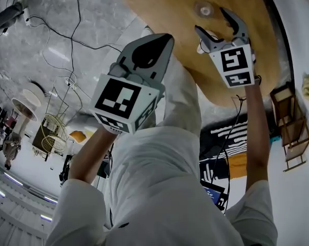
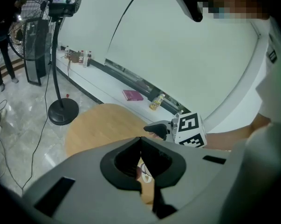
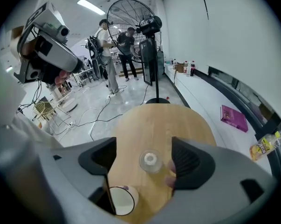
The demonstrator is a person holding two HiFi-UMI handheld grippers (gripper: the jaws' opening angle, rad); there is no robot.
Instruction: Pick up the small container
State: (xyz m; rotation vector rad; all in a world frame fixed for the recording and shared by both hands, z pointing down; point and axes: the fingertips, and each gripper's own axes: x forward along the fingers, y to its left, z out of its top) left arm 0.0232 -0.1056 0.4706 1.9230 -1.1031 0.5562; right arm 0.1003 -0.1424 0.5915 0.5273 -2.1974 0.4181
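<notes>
The small container [image 3: 150,161] is a clear round cup that stands on the round wooden table [image 3: 159,125]. In the right gripper view it sits between the two jaws of my right gripper [image 3: 142,164], closer to the right one, and neither pad touches it. The jaws stand wide open. From the head view the container [image 1: 204,8] lies just beyond the right gripper [image 1: 215,22]. My left gripper [image 1: 167,39] hangs over the table's near edge, its jaw tips together and nothing in it. Its own view shows the tips of the left gripper [image 2: 141,139] meeting.
A white cup [image 3: 121,199] stands on the table by the right gripper's left jaw. Beyond the table are a standing fan [image 3: 131,22], people, floor cables, a pink book [image 3: 233,117] and a bottle [image 3: 266,146] on a ledge by the wall.
</notes>
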